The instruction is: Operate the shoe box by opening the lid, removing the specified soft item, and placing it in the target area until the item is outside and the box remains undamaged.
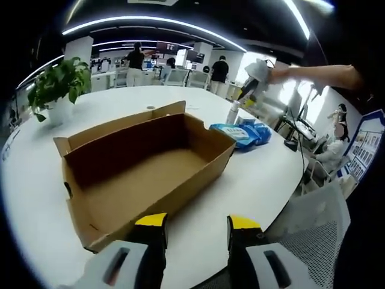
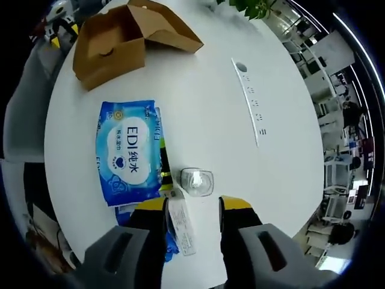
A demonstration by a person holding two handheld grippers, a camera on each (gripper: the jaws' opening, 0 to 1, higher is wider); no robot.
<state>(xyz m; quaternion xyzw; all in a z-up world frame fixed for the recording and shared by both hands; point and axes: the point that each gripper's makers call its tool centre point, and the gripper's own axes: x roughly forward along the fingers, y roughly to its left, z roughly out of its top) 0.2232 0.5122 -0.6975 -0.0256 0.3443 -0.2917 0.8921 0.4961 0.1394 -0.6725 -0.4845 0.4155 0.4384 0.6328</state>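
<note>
With the shoe box [image 1: 144, 174] open and empty on the table [image 1: 252, 180], the wet-wipes pack [image 2: 128, 150] lies beside it, so you're nearly done: left gripper [image 1: 195, 226] and right gripper [image 2: 192, 208] both gape, holding nothing.

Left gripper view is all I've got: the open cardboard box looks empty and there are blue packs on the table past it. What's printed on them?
Observer: The right gripper view looks straight down on the top blue wipes pack. Its label reads EDI, followed by Chinese characters.
Operator: Okay, and is the right tool holding anything?
Observer: No. The right tool has its jaws open with nothing between them. It hangs above a clear bottle, seen from the top, and a white paper slip beside the pack.
</note>
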